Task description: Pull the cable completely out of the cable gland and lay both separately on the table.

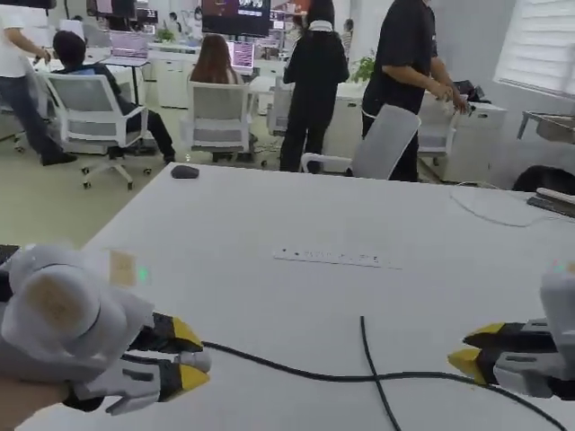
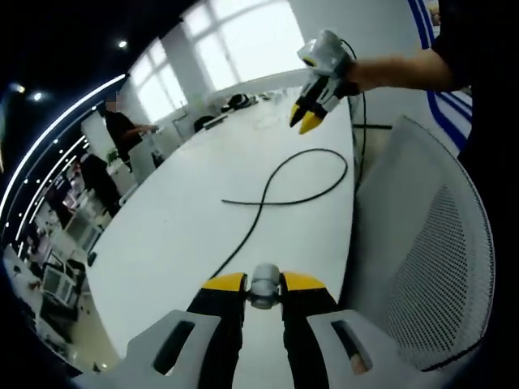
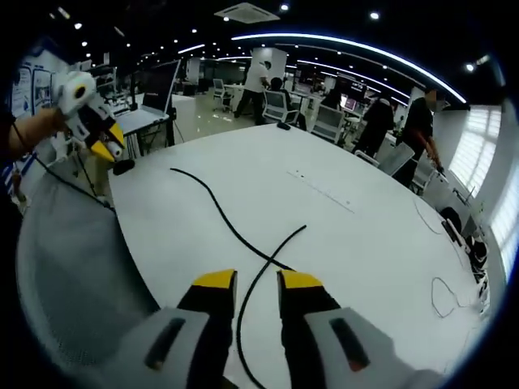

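- Office chairs, screens and people standing fill the room beyond a broad white table (image 1: pixel 296 206).
- The black cable (image 1: pixel 377 377) lies along the table's near edge and crosses itself once. One end runs up into the cable gland (image 2: pixel 263 288).
- The left claw (image 2: pixel 263 284) is clamped on the grey gland, which it holds just off the near left corner.
- The right claw (image 3: pixel 258 279) hovers over the near right part of the table. Its jaws stand narrowly apart with the cable showing in the gap, and it does not appear to grip it.
- Step in hand, as I judge it: the pull itself has not begun, as the cable still sits in the gland.
- Next move calls for the right claw to drop, pinch the cable near the gland, and draw away while the left claw holds firm.
- A pale strip (image 1: pixel 328 258) at mid-table carries small print, too fine to read, and no brand is legible.
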A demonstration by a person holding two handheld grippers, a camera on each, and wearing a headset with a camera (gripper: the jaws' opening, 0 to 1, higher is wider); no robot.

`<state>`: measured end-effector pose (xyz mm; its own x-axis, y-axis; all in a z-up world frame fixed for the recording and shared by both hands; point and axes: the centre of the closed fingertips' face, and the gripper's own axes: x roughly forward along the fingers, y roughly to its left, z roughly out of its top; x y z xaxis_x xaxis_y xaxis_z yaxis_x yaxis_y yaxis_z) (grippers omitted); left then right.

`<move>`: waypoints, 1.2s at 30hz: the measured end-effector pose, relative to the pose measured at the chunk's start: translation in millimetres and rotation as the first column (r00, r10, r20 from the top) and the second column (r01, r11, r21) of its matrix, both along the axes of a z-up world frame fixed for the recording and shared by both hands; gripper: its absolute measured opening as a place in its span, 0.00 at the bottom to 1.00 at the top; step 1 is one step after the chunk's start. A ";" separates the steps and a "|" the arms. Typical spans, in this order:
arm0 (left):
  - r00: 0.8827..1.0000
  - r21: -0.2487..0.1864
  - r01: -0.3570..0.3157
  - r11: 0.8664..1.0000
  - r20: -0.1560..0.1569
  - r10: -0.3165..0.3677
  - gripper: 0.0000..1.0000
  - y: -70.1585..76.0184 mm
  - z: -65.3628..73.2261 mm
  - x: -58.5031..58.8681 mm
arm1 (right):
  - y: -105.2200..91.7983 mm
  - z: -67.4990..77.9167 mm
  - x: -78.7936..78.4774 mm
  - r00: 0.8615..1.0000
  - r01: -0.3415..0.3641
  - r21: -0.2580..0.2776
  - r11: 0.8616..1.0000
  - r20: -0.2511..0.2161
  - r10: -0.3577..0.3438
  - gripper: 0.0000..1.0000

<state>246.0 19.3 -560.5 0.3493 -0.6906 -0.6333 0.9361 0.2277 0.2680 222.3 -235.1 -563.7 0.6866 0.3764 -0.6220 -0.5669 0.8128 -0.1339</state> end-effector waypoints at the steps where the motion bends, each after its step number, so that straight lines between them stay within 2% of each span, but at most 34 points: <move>1: 1.000 0.000 0.010 1.000 -0.001 -0.010 0.18 -0.9 -3.9 3.5 | 1.5 1.2 -9.6 1.000 -0.002 0.000 1.000 0.004 0.002 0.20; 3: 0.999 0.005 0.035 0.999 -0.027 -0.035 0.18 -3.0 -19.4 11.9 | 4.6 5.4 -35.9 1.000 -0.001 -0.024 1.000 0.018 0.001 0.19; 5: 0.998 0.045 0.052 0.998 -0.032 -0.050 0.18 -0.4 -33.0 18.0 | 6.5 9.2 -50.8 1.000 0.004 -0.047 0.999 0.029 -0.002 0.20; 6: 0.998 0.071 0.069 0.995 -0.012 -0.068 0.18 0.9 -41.7 25.4 | 9.2 12.3 -60.8 0.999 0.005 -0.048 0.999 0.032 -0.004 0.20; 7: 0.998 0.062 0.057 0.996 -0.013 -0.056 0.18 -1.0 -45.6 29.7 | 10.9 14.8 -67.5 0.999 0.011 -0.046 0.999 0.035 -0.009 0.20; 9: 0.996 0.062 0.088 0.994 -0.017 -0.087 0.18 -7.5 -57.2 33.5 | 10.5 23.9 -79.0 0.996 0.055 -0.048 0.997 0.069 -0.052 0.19; 11: 0.996 0.077 0.084 0.993 -0.041 -0.081 0.18 -11.8 -72.9 38.1 | 12.0 29.7 -87.1 0.994 0.071 -0.051 0.996 0.086 -0.066 0.19; 13: 0.992 0.075 0.098 0.992 -0.080 -0.092 0.18 -18.3 -87.0 37.0 | 15.0 38.4 -93.7 0.987 0.113 -0.002 0.994 0.111 -0.112 0.19; 14: 0.988 0.081 0.108 0.991 -0.120 -0.098 0.18 -22.3 -99.7 35.1 | 17.4 41.1 -97.3 0.985 0.132 0.027 0.991 0.109 -0.134 0.19; 15: 0.985 0.095 0.110 0.989 -0.141 -0.096 0.18 -24.1 -108.8 34.5 | 18.3 43.0 -99.6 0.984 0.140 0.036 0.989 0.110 -0.143 0.19; 16: 0.983 0.120 0.128 0.984 -0.146 -0.110 0.18 -27.3 -120.2 34.7 | 20.3 46.0 -100.3 0.981 0.142 0.043 0.989 0.124 -0.146 0.18; 17: 0.979 0.139 0.143 0.980 -0.165 -0.119 0.18 -29.0 -129.8 33.1 | 22.3 47.3 -101.1 0.981 0.141 0.048 0.989 0.131 -0.146 0.18; 18: 0.976 0.147 0.153 0.977 -0.180 -0.126 0.18 -31.4 -136.8 31.7 | 23.8 46.3 -100.9 0.982 0.139 0.046 0.989 0.126 -0.144 0.18; 20: 0.970 0.178 0.186 0.966 -0.189 -0.152 0.18 -37.0 -154.1 31.6 | 24.4 44.4 -100.8 0.981 0.146 0.040 0.988 0.121 -0.150 0.18; 21: 0.965 0.184 0.195 0.963 -0.210 -0.155 0.18 -39.9 -162.2 30.3 | 24.1 44.1 -100.8 0.981 0.151 0.038 0.988 0.120 -0.154 0.18; 22: 0.962 0.178 0.199 0.964 -0.222 -0.158 0.18 -42.9 -165.8 30.3 | 23.9 43.5 -101.1 0.981 0.155 0.041 0.987 0.114 -0.158 0.18; 23: 0.953 0.157 0.176 0.972 -0.273 -0.128 0.18 -46.8 -171.1 27.0 | 23.8 43.4 -101.6 0.980 0.160 0.045 0.986 0.111 -0.164 0.18; 24: 0.952 0.150 0.169 0.974 -0.282 -0.122 0.18 -49.3 -173.1 28.2 | 23.9 43.6 -101.6 0.980 0.162 0.047 0.986 0.113 -0.167 0.18; 25: 0.952 0.143 0.177 0.974 -0.276 -0.132 0.18 -53.1 -176.1 29.4 | 24.2 43.9 -102.0 0.979 0.165 0.049 0.985 0.114 -0.169 0.18; 27: 0.943 0.131 0.177 0.975 -0.306 -0.130 0.18 -57.6 -181.0 26.9 | 23.8 43.5 -102.9 0.978 0.170 0.049 0.984 0.110 -0.175 0.18; 29: 0.941 0.140 0.181 0.973 -0.313 -0.130 0.18 -59.9 -187.1 25.7 | 22.3 42.8 -104.3 0.977 0.179 0.045 0.983 0.108 -0.183 0.18; 30: 0.938 0.153 0.205 0.967 -0.315 -0.149 0.18 -60.2 -190.2 23.7 | 21.7 42.7 -105.0 0.976 0.183 0.048 0.982 0.106 -0.187 0.18; 32: 0.934 0.159 0.222 0.962 -0.317 -0.163 0.18 -61.0 -192.1 21.6 | 20.3 43.1 -106.1 0.975 0.193 0.054 0.980 0.105 -0.198 0.18; 34: 0.931 0.162 0.216 0.963 -0.332 -0.153 0.18 -60.0 -195.5 21.4 | 20.6 43.4 -107.1 0.973 0.199 0.060 0.978 0.104 -0.205 0.18; 35: 0.933 0.152 0.216 0.965 -0.322 -0.158 0.18 -59.8 -193.5 22.4 | 20.9 43.4 -107.6 0.973 0.199 0.061 0.978 0.105 -0.204 0.18; 36: 0.932 0.139 0.196 0.971 -0.333 -0.141 0.18 -60.3 -193.1 24.6 | 21.3 43.3 -108.3 0.974 0.197 0.059 0.979 0.103 -0.203 0.18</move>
